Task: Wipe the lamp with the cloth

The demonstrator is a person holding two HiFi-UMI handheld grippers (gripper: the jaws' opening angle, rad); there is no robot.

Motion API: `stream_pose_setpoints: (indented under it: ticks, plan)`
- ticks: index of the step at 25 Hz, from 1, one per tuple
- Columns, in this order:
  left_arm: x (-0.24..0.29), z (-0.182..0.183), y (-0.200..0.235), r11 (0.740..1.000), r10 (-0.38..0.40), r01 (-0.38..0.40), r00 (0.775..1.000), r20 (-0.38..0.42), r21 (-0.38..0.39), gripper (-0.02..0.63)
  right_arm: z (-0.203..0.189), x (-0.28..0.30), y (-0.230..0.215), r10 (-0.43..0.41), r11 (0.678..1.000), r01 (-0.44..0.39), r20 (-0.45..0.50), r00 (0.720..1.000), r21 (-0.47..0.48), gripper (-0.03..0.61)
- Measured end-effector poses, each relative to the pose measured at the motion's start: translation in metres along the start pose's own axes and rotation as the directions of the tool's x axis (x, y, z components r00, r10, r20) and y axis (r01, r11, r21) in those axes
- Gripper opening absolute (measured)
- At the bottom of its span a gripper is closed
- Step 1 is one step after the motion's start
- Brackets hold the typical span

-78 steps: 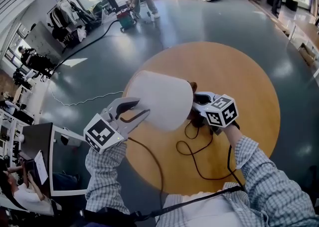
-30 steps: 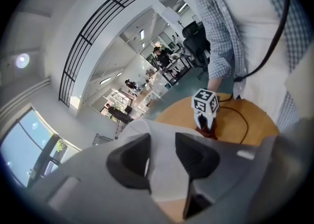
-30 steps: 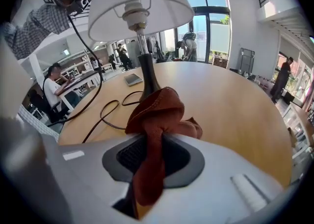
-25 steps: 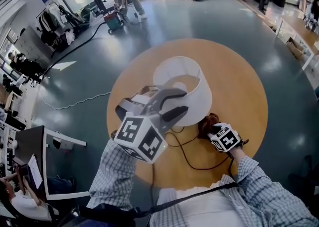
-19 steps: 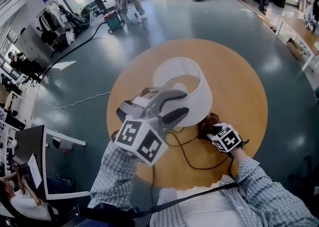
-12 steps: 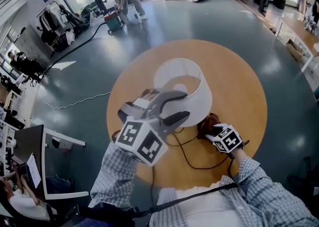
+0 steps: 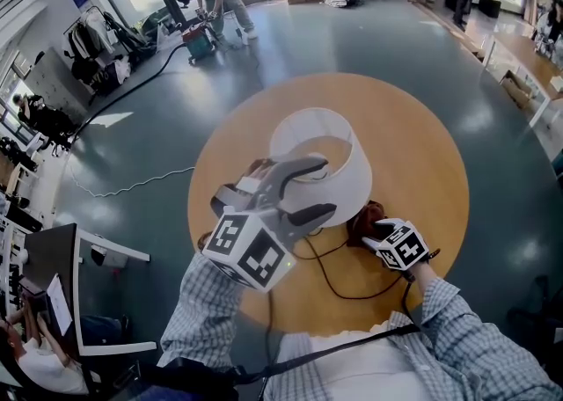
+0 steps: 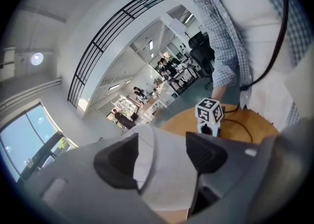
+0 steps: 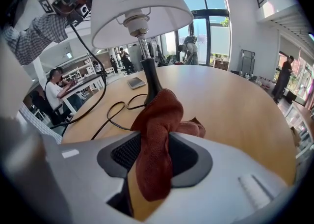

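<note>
Cord (image 7: 332, 283) loops by the upright lamp (image 9: 148, 78); jaws just opened — left tool (image 8: 162, 159) astride its shade (image 7: 350, 178), right tool (image 9: 154, 156) loose round the cloth (image 9: 158, 120).

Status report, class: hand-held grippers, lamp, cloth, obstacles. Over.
Left hand-held gripper: jaws just opened, lampshade between them. Right hand-held gripper: jaws just opened, cloth lying between. Lamp upright on table. Cord coiled beside it.
</note>
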State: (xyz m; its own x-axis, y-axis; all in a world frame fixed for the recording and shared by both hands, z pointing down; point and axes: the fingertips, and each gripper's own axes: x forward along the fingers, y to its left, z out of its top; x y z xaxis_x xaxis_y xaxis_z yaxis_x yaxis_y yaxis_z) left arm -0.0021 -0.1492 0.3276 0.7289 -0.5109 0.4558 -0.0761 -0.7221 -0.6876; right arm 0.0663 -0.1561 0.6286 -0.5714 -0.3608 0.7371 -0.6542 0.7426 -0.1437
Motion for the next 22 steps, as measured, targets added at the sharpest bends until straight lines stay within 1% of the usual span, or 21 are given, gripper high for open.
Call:
stream_pose_setpoints:
  ticks: [3,6,9,11,12,13,15,16,18,19,20,22]
  plan:
    - [-0.003,0.004,0.001,1.0,0.022,-0.022,1.0,0.015,-0.007,0.299,0.004,-0.006,-0.002,-0.01,1.0,0.01,0.025,1.0,0.001,0.178]
    - [-0.015,0.008,0.008,0.997,0.065,-0.063,0.997,0.042,-0.048,0.299,0.012,-0.016,-0.005,-0.024,1.0,0.024,0.063,0.998,-0.001,0.179]
    - [-0.034,0.006,0.014,0.981,0.149,-0.138,0.986,0.077,-0.134,0.299,0.016,-0.026,-0.008,-0.033,0.999,0.033,0.105,0.994,0.002,0.178]
    - [-0.049,0.001,0.015,0.959,0.217,-0.193,0.971,0.101,-0.208,0.283,0.019,-0.035,-0.008,-0.044,0.999,0.043,0.14,0.989,0.011,0.169]
    - [-0.056,-0.003,0.014,0.946,0.251,-0.22,0.962,0.105,-0.239,0.259,0.02,-0.039,-0.008,-0.053,0.999,0.051,0.16,0.986,0.015,0.156]
    - [-0.064,-0.007,0.014,0.933,0.28,-0.246,0.955,0.101,-0.263,0.222,0.023,-0.045,-0.008,-0.062,0.998,0.06,0.181,0.981,0.017,0.135]
    - [-0.077,-0.016,0.01,0.905,0.326,-0.284,0.941,0.09,-0.317,0.163,0.029,-0.057,-0.005,-0.081,0.997,0.078,0.229,0.97,0.021,0.086]
    - [-0.082,-0.022,0.007,0.883,0.349,-0.295,0.933,0.09,-0.365,0.127,0.032,-0.063,-0.003,-0.09,0.996,0.086,0.254,0.963,0.026,0.061]
    - [-0.087,-0.035,-0.006,0.82,0.39,-0.302,0.917,0.088,-0.486,0.055,0.039,-0.073,0.002,-0.108,0.994,0.1,0.303,0.947,0.041,0.007]
    - [-0.087,-0.041,-0.016,0.789,0.401,-0.297,0.912,0.084,-0.538,0.021,0.043,-0.078,0.005,-0.115,0.993,0.104,0.326,0.938,0.051,0.005]
    - [-0.085,-0.046,-0.026,0.764,0.402,-0.286,0.912,0.078,-0.578,0.006,0.046,-0.081,0.009,-0.117,0.993,0.103,0.347,0.931,0.06,0.005]
    - [-0.076,-0.054,-0.047,0.727,0.392,-0.259,0.917,0.076,-0.636,0.005,0.051,-0.086,0.019,-0.106,0.994,0.085,0.382,0.918,0.073,0.005]
